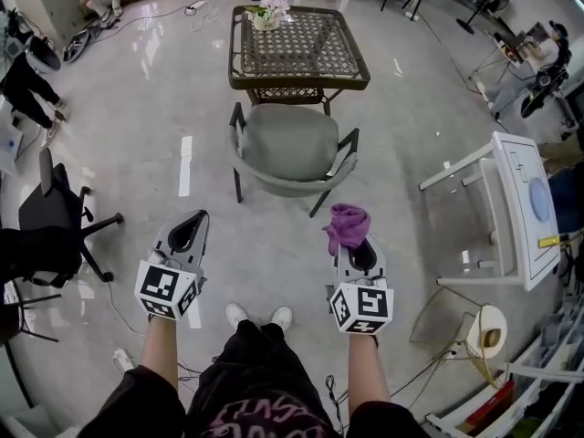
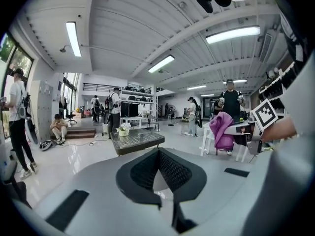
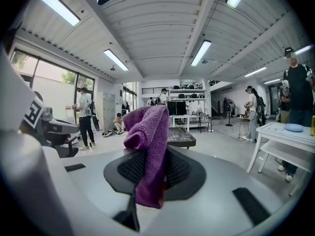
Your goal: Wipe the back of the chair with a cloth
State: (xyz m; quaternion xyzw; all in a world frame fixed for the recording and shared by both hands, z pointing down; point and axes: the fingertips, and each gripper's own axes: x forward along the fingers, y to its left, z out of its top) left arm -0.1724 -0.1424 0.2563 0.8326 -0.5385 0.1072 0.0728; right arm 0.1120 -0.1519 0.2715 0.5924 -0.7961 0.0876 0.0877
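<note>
A grey-green armchair (image 1: 290, 149) stands on the floor ahead of me, its curved back (image 1: 283, 186) towards me. My right gripper (image 1: 358, 245) is shut on a purple cloth (image 1: 348, 224), well short of the chair back, to its right. In the right gripper view the cloth (image 3: 147, 132) bunches up above the gripper (image 3: 150, 154) and hangs down between the jaws. My left gripper (image 1: 194, 219) hovers left of the chair, shut and holding nothing; its tips (image 2: 158, 152) meet. The left gripper view also catches the cloth (image 2: 222, 131).
Behind the chair is a wicker table (image 1: 299, 48) with a flower pot (image 1: 268, 12). A white table (image 1: 520, 208) stands to the right, a black office chair (image 1: 55, 208) to the left. A straw hat (image 1: 488, 331) and cables lie on the floor. People stand around the room.
</note>
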